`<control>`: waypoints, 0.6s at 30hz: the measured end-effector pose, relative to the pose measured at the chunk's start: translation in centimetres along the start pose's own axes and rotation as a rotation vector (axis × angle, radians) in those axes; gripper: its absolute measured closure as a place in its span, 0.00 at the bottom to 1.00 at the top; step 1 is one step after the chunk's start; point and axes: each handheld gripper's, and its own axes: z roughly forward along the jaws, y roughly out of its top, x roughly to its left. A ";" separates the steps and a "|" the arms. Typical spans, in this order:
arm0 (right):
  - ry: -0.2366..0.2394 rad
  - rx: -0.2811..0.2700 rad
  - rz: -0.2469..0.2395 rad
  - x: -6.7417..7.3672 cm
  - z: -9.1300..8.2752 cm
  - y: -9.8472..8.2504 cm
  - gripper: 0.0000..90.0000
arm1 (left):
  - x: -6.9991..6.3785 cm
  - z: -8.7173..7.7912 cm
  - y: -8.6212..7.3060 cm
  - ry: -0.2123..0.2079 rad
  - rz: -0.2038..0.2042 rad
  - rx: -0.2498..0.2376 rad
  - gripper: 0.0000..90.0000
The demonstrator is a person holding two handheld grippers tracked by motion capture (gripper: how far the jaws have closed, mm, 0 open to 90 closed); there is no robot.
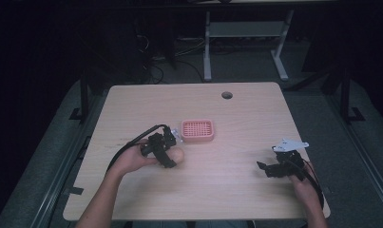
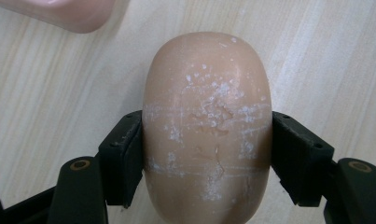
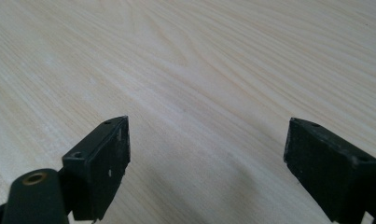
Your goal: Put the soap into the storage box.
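Observation:
A tan oval soap bar (image 2: 206, 126), scratched and flecked white, sits between the black pads of my left gripper (image 2: 206, 154), which is shut on its two sides just above the wooden table. From above, the same soap bar (image 1: 178, 155) pokes out of the left gripper (image 1: 172, 159) at the table's middle left. A pink slatted soap dish (image 1: 197, 130) lies just beyond it, apart from the soap; its corner (image 2: 59, 11) shows in the left gripper view. My right gripper (image 3: 206, 163) hovers low over bare wood with its jaws wide apart and nothing between them, at the right (image 1: 264, 168).
The wooden table (image 1: 236, 118) has a round cable hole (image 1: 226, 95) near its far edge. Beyond the far edge stand the white legs of another desk (image 1: 207, 47) and dark cables on the floor.

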 end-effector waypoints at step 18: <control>0.009 0.000 -0.012 0.0 0.0 0.0 0.15 | 1.4 -0.6 2.5 0.001 0.019 0.004 0.36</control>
